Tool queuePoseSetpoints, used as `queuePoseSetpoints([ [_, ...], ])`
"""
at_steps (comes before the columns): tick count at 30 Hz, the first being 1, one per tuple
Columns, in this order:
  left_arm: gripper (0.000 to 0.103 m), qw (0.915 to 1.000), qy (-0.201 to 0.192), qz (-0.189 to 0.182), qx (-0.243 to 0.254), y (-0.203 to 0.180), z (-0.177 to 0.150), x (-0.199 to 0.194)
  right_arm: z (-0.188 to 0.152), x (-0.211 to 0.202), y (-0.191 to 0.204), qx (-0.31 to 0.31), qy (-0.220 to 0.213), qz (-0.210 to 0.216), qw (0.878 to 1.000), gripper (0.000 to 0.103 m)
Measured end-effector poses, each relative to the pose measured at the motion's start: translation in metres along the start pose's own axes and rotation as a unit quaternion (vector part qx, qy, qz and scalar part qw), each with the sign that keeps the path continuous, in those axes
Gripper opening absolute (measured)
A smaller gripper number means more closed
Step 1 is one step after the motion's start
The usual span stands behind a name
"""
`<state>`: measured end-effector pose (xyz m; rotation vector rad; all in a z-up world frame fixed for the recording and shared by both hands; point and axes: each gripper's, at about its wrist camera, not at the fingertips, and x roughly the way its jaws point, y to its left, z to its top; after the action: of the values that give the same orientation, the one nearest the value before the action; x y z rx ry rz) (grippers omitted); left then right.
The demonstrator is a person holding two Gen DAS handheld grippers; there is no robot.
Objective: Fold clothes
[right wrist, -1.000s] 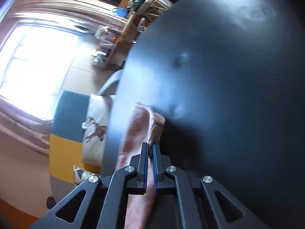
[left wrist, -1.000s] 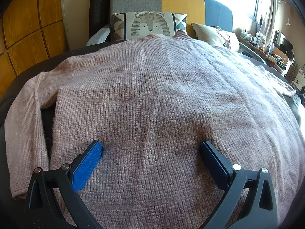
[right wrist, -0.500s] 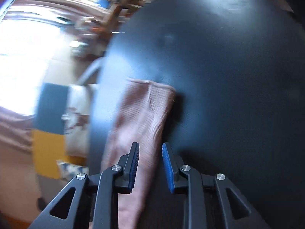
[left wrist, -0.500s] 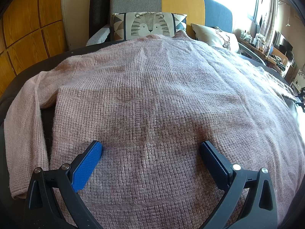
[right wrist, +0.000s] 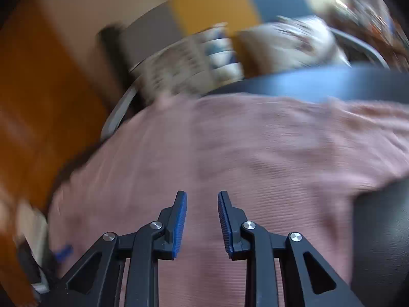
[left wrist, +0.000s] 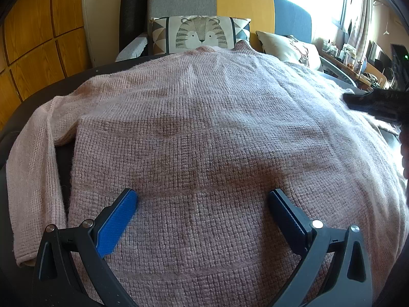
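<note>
- Your left gripper (left wrist: 202, 204) has its jaws spread wide over the sweater (left wrist: 204, 133), pinching nothing.
- Your right gripper (right wrist: 202, 204) has its jaws parted a little above the knit, nothing between them.
- The pink waffle-knit sweater lies flat on the black table (right wrist: 378, 243), one sleeve (left wrist: 33, 179) folded down its side.

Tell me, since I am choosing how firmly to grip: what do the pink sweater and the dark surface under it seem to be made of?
The pink sweater looks like soft, fuzzy wool-type knit: a waffle grid of stitches with fine hairs along its edges. The dark surface beneath looks like black leather or imitation leather, smooth with a faint grain and a dull sheen.
</note>
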<state>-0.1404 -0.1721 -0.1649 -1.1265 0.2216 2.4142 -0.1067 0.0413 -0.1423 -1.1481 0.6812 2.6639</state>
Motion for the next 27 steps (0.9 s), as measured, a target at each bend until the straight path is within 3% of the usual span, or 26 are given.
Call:
queuePoseSetpoints([
  [3, 0.103, 1.0000, 0.002, 0.001, -0.001, 0.000, 0.000, -0.001, -0.018, 0.019, 0.051, -0.090, 0.014, -0.028, 0.995, 0.024],
  [7, 0.103, 0.9999, 0.009, 0.013, -0.004, 0.000, 0.002, -0.004, -0.046, 0.031, 0.074, -0.189, -0.012, -0.097, 0.977, 0.024],
  [11, 0.103, 0.9972, -0.025, 0.070, -0.010, 0.008, 0.001, -0.027, -0.046, 0.029, 0.068, -0.180, -0.016, -0.098, 0.979, 0.026],
  [16, 0.103, 0.9877, -0.066, 0.138, 0.036, 0.033, -0.009, -0.063, -0.048, 0.026, 0.060, -0.163, -0.017, -0.082, 0.983, 0.027],
  [22, 0.103, 0.9788, -0.064, 0.173, 0.089, 0.090, -0.030, -0.087, -0.043, 0.032, 0.066, -0.168, -0.019, -0.090, 0.981, 0.028],
  [27, 0.103, 0.9702, -0.047, 0.159, 0.177, 0.101, -0.051, -0.083, -0.045, 0.030, 0.066, -0.165, -0.019, -0.085, 0.982, 0.029],
])
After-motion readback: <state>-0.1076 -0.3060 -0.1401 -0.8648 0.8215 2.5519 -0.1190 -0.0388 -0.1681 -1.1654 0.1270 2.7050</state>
